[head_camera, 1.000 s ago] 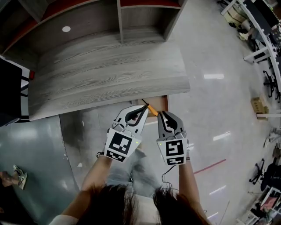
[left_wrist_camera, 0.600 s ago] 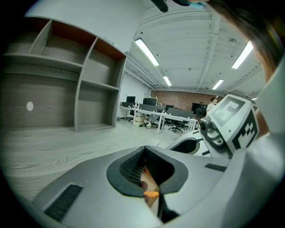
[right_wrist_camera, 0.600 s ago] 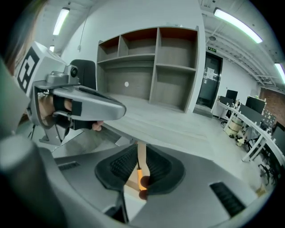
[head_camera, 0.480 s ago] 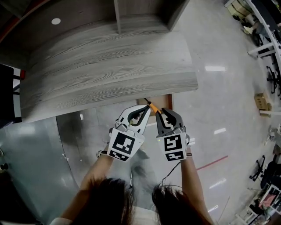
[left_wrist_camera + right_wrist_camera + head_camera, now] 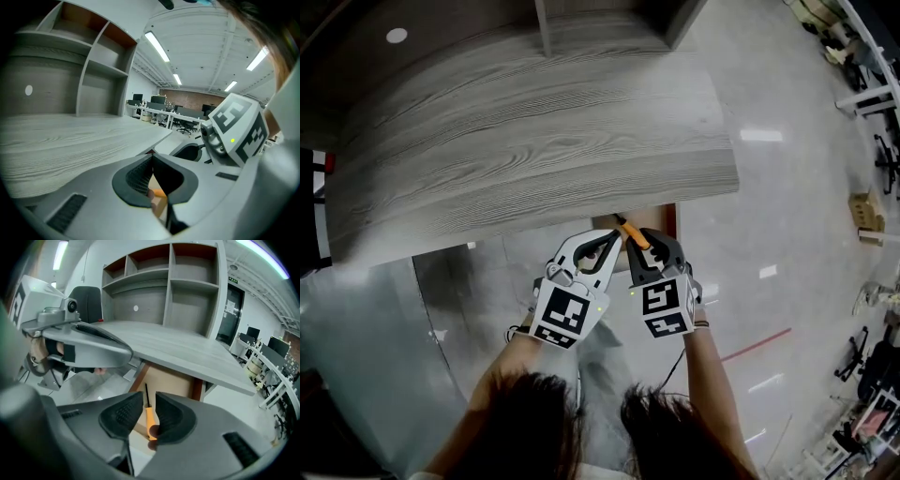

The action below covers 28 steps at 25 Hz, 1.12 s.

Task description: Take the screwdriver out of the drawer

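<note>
The screwdriver (image 5: pixel 630 232) has an orange handle and a thin black shaft, and it points up toward the table edge. My right gripper (image 5: pixel 639 247) is shut on its handle (image 5: pixel 150 421), just above the open wooden drawer (image 5: pixel 662 217). Through the right gripper view the drawer (image 5: pixel 165 380) lies behind the shaft. My left gripper (image 5: pixel 612 242) sits close beside the right one, its tips touching and nothing between them. In the left gripper view (image 5: pixel 152 159), a bit of orange handle (image 5: pixel 160 192) shows behind the pads.
The grey wood-grain table (image 5: pixel 534 141) spans the upper part of the head view, with shelf uprights (image 5: pixel 169 291) at its back. Shiny floor (image 5: pixel 769 244) lies to the right, with office chairs (image 5: pixel 872 356) far right. A dark chair back (image 5: pixel 88 303) stands at the table's left.
Both grippers, still close together with the screwdriver in the right one, have shifted slightly right and nearer the table edge. The grip has not changed.
</note>
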Each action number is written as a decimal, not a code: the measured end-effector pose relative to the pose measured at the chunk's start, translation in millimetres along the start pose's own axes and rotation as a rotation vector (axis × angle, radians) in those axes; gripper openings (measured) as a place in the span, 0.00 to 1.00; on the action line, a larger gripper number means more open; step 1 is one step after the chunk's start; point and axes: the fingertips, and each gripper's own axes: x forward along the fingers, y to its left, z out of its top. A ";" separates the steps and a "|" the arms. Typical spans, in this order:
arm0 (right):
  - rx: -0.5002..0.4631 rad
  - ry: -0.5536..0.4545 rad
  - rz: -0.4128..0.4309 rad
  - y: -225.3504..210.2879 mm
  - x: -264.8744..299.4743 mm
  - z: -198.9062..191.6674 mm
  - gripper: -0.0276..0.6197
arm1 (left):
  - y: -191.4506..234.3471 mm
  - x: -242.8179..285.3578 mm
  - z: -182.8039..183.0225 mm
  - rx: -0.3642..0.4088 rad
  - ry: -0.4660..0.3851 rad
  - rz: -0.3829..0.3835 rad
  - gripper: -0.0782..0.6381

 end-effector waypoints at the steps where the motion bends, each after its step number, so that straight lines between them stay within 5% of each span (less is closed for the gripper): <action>1: -0.001 0.007 0.004 0.3 4.6 -2.6 0.16 | 1.6 2.3 -3.9 -0.001 0.004 0.001 0.13; 28: -0.024 0.215 0.075 -0.4 93.6 -67.1 0.19 | 22.5 38.9 -63.8 -0.044 0.055 -0.011 0.13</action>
